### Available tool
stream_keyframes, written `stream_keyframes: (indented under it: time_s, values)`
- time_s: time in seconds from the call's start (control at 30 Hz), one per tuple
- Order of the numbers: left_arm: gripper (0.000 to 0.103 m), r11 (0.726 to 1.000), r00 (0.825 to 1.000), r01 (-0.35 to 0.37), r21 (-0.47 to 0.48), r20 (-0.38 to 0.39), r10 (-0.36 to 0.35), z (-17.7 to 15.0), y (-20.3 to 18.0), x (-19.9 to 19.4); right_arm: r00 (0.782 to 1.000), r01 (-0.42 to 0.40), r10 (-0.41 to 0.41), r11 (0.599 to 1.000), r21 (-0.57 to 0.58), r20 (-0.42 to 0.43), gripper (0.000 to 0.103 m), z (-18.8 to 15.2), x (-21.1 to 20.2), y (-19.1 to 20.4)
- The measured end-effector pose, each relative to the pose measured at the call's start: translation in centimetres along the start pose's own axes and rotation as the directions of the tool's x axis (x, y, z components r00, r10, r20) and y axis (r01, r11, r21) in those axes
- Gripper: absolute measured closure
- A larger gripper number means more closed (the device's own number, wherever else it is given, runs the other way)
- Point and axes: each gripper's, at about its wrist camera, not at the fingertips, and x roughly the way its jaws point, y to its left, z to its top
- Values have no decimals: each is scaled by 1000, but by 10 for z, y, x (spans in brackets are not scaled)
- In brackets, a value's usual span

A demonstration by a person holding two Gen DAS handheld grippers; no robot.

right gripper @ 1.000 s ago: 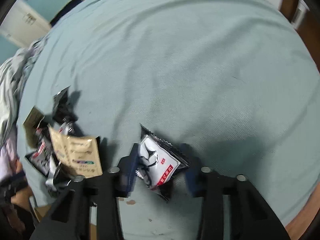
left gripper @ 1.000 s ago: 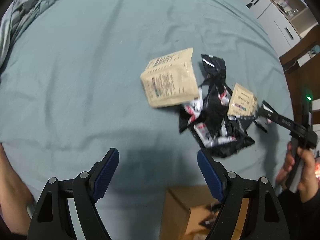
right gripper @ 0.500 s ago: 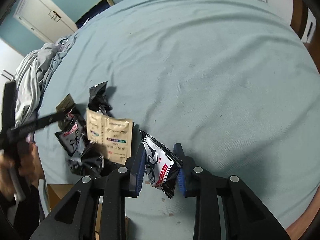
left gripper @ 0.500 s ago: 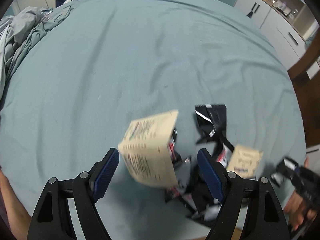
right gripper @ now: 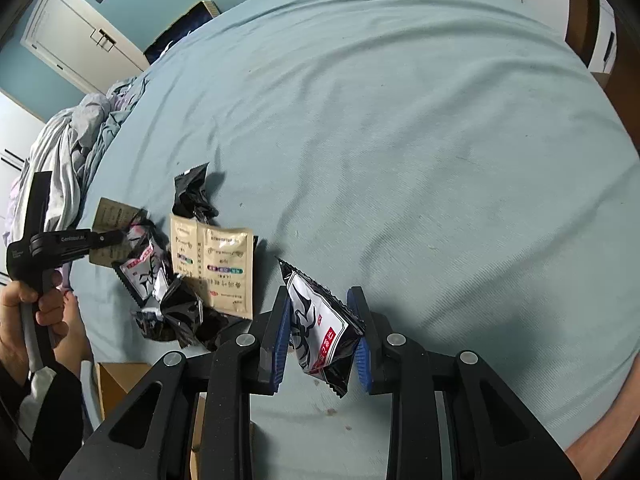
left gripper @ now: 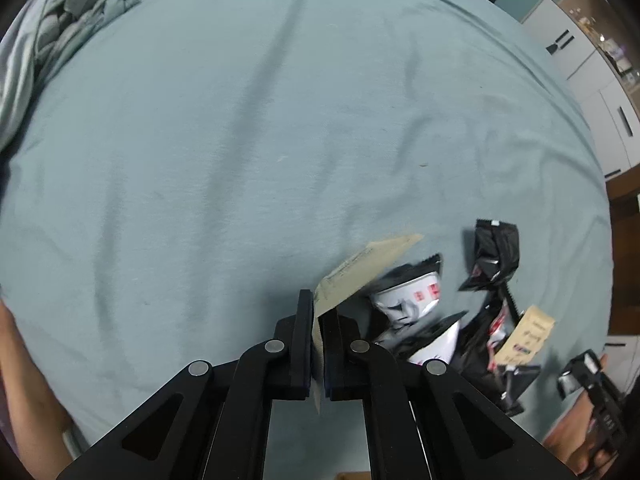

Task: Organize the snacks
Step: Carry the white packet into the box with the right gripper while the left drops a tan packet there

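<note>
Facing cardboard box (right gripper: 120, 384), right view only

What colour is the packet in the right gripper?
Black packet with white swirls and a red label, clearest in the right wrist view.

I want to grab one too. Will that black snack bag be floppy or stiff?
The black bag probably feels puffy and light: it stands upright, unsagging, between the right gripper's fingers. Its shiny wrapper looks slippery, so it might slide from a loose pinch.
</note>
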Motion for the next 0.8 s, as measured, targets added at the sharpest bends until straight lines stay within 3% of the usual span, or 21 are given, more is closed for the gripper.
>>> stream_keyframes:
  time_s: [0.27, 0.5, 0.57, 0.67, 0.73, 0.8]
  values:
    - [100, 984, 996, -30, 178, 88, 15, -35, -19, -65, 998, 61, -60, 997, -46, 12, 77, -15, -35, 17]
    - [100, 946, 992, 1, 324, 119, -42, -99, -36, -139, 998, 37, -36, 999, -10, 44, 77, -25, -88, 45]
    - [100, 924, 991, -22, 381, 133, -31, -125, -39, -158, 998, 37, -36, 999, -19, 46, 77, -32, -99, 59]
    - [100, 884, 995, -42, 466, 98, -5, -165, -49, -174, 999, 37, -33, 995, -92, 37, 77, -44, -109, 90]
    - [100, 877, 995, -49, 478, 99, 2, -187, -51, -182, 998, 58, -53, 984, -171, 32, 77, -53, -114, 110]
    - [100, 875, 996, 4, 485, 72, -45, -203, -50, -187, 998, 70, -67, 974, -216, 19, 77, -62, -119, 123]
